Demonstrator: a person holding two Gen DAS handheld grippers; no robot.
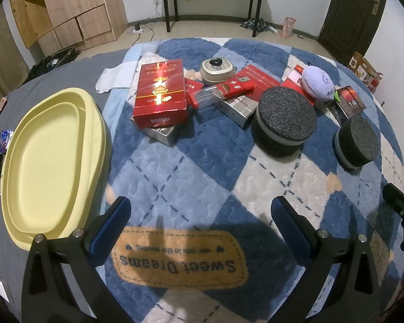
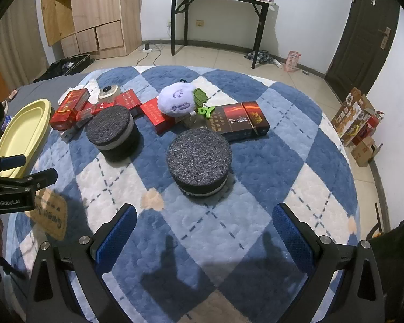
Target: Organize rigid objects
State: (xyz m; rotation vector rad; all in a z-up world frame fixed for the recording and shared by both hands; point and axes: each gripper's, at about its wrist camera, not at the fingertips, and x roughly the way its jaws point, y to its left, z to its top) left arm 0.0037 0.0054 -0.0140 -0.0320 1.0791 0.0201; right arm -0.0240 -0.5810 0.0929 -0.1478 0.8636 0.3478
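Note:
On a blue-and-white checked blanket (image 1: 202, 167) lie several red and silver boxes, led by a big red box (image 1: 160, 91), with a dark box (image 2: 237, 121) to the right. Two black foam discs (image 1: 285, 118) (image 2: 199, 158) sit in front of them. A small beige pot (image 1: 216, 70) and a purple plush toy (image 1: 317, 82) lie behind. A yellow oval tray (image 1: 48, 161) rests at the left. My left gripper (image 1: 202, 223) is open and empty above the blanket's near edge. My right gripper (image 2: 204, 231) is open and empty in front of the nearer disc.
A green clip (image 2: 206, 111) lies beside the plush toy. The left gripper's body (image 2: 10, 183) shows at the left of the right wrist view. A wooden cabinet (image 2: 94, 13), a black-legged desk (image 2: 218, 2) and cardboard boxes (image 2: 358, 118) stand around on the tiled floor.

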